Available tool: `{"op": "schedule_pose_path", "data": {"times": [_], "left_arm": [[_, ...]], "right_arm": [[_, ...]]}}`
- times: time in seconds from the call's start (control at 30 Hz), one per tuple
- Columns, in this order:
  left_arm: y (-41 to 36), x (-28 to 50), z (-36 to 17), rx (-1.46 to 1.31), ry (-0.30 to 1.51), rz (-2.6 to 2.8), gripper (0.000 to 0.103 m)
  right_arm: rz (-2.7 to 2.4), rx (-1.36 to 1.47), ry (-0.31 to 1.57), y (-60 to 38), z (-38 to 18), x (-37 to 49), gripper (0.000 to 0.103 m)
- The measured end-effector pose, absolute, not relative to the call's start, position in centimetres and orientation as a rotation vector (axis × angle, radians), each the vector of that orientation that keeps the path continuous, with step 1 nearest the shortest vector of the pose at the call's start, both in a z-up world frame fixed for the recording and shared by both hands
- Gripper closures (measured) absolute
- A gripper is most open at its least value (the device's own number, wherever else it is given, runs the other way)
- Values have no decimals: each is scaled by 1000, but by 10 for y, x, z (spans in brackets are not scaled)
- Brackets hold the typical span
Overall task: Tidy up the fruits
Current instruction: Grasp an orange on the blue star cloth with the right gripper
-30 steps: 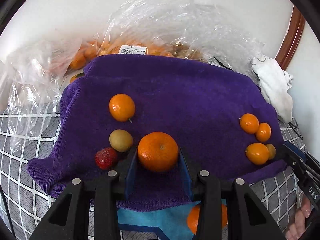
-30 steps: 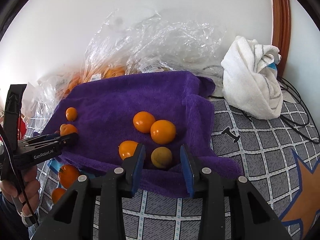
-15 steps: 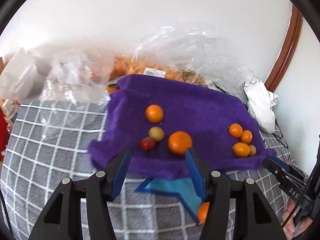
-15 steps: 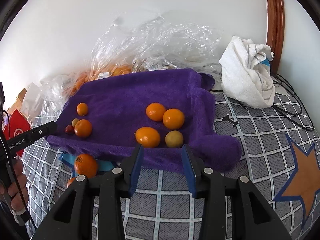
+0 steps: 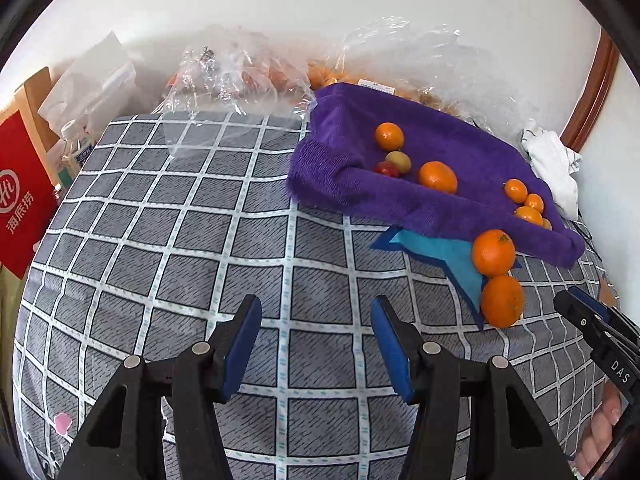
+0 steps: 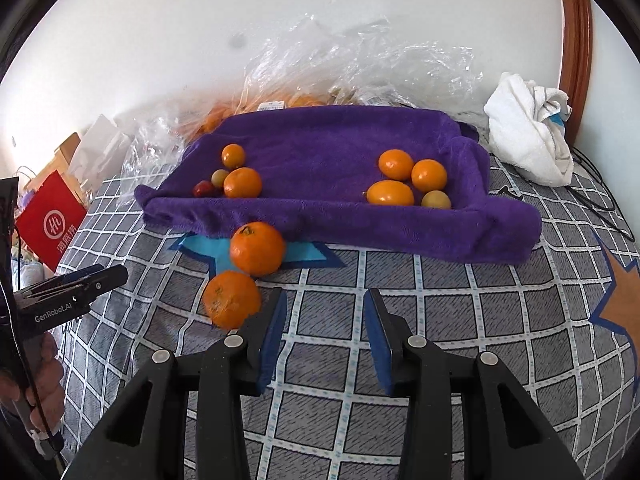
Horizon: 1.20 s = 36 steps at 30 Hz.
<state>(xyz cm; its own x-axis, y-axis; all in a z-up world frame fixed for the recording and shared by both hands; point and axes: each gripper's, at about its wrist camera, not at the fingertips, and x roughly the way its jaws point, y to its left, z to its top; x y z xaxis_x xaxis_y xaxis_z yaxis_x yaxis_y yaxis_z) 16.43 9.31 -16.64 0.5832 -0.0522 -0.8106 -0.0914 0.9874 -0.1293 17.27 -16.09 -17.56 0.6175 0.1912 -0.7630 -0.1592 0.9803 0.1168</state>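
A person stands over a bed covered in a grey quilt with a white grid [image 5: 200, 240], holding a pair of tongs in each hand. The left tongs [image 5: 316, 344], black with blue pads, hang over bare quilt with the jaws apart and nothing between them. The right tongs [image 6: 326, 328] are also parted, a little narrower, and empty.

A rumpled purple terry towel [image 6: 320, 140] lies across the far side of the bed, and fruit sits on it in two clusters. Seen from the right-hand camera, the cluster at ten o'clock holds two small round oranges [image 6: 242, 182], one small yellow-green fruit and one small red fruit. The cluster at one o'clock holds three orange kumquat-like fruits [image 6: 396, 164] and one yellow-green fruit.

Two larger round oranges [image 6: 258, 248] are off the towel, touching each other on the quilt by its near edge, at eleven o'clock from the right tongs and just beside their left jaw.

The sorting looks partly done: eight pieces are grouped, and these two loose oranges seem to be what is left. Crinkled clear plastic bags [image 6: 360, 64] holding more orange fruit are heaped against the wall behind.
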Motion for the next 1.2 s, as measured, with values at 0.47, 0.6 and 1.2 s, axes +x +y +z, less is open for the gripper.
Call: {"op": "schedule_pose_path", "data": {"times": [0.47,0.6,1.2], "left_arm": [[111,151,-183,-128,908,111,48],[114,148,-184,-135,888,104,47],[122,144,-185,-217,868,59,33]], "right_arm": [[270,8,886,-124,-181,164,55],[290,-13,905,-111,-186,169,55],[289,-34,936,-91,-208,197,62]]}}
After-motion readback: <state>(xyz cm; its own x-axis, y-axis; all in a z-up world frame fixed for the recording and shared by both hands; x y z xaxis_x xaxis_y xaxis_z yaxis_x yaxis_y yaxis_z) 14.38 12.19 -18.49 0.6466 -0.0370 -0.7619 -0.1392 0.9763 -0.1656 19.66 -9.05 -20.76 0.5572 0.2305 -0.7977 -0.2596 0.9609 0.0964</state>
